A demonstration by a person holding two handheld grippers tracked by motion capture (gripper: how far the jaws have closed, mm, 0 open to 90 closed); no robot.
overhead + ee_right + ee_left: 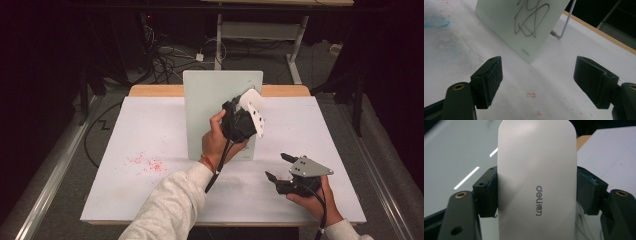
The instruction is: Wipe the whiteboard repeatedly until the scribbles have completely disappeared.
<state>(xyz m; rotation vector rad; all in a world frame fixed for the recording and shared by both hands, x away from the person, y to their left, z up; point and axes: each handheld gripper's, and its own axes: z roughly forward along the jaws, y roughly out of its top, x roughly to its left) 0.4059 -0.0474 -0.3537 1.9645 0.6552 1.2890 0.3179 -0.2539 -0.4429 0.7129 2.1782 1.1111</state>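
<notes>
A pale green writing board (210,100) stands upright in the middle of the white table (140,130). My left gripper (239,111) is raised in front of the board's right half, shut on a white eraser (248,98). In the left gripper view the eraser (536,170), marked "deli", sits clamped between both pads (489,192), with the board (454,157) close behind it. My right gripper (276,166) rests low at the table's front right, open. Between its jaws in the right gripper view (537,80) lies bare table. The board (499,20) beyond carries a black scribble (531,17).
Red marker specks (147,162) dot the table left of the board, and a blue smudge (435,22) shows on the table. A wire stand (565,22) props the board from behind. The table's far wooden edge (155,91) borders a floor with cables (165,60).
</notes>
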